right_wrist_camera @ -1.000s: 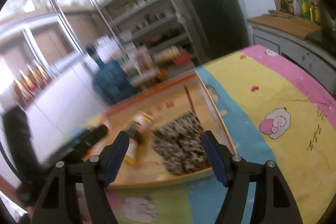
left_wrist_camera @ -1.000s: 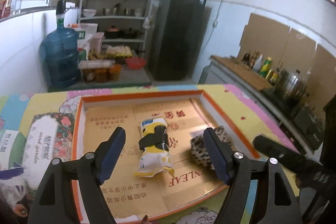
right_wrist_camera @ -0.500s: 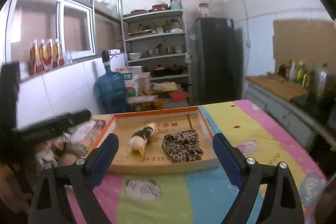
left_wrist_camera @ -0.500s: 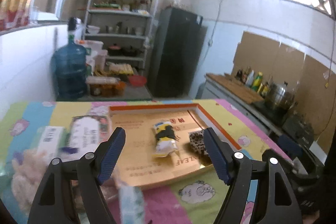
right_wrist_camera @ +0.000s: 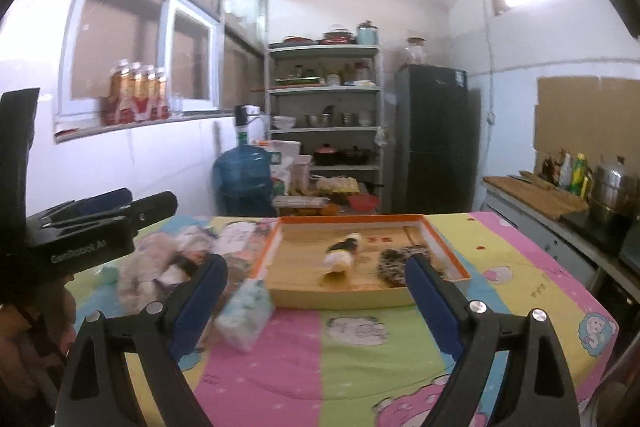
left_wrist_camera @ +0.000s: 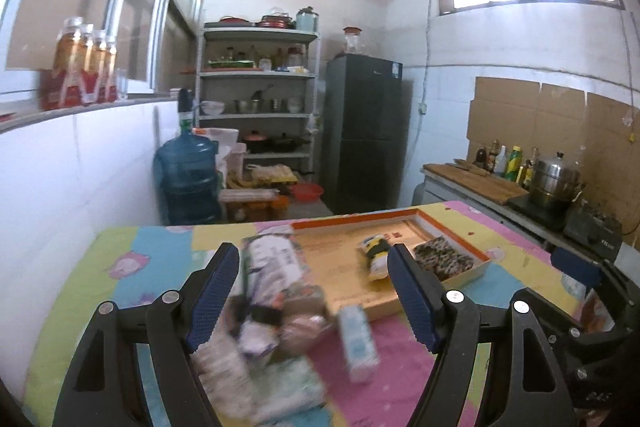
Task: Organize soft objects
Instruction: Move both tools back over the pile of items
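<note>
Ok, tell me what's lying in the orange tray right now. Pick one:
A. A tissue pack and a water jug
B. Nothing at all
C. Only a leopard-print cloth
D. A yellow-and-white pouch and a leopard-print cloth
D: the right wrist view shows the pouch and the leopard-print cloth lying apart inside the tray, while the remaining soft items sit in a pile on the table to the tray's left.

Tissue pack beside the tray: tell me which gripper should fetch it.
Left, probably. The tissue pack lies just ahead of the open left gripper, near the soft pile. The right gripper, also open, faces the tray; the pack sits off toward its left finger.
</note>
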Motion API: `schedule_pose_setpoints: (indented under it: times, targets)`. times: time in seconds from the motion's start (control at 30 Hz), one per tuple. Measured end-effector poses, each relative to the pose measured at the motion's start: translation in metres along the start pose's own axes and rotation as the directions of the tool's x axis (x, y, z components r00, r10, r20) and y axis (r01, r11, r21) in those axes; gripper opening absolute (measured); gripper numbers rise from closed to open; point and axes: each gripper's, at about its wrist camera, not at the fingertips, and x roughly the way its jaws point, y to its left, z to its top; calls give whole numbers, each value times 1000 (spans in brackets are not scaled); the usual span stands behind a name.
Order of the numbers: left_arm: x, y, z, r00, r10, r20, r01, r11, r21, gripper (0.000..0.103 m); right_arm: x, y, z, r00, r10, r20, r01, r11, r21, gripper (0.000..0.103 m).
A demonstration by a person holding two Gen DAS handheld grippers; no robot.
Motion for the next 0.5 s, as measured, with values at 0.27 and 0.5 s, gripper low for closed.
schedule_pose_setpoints:
  times: [0.27, 0.5]
  targets:
    - [-33, 56, -29, 995, 98, 18, -98, 995, -28, 78, 15, 42, -29, 993, 71, -92, -73, 997, -17, 91]
    - [-46, 115, -52, 979, 202, 25, -200, 977, -76, 78, 35, 69, -44, 983, 100, -153, -101, 995, -1, 91]
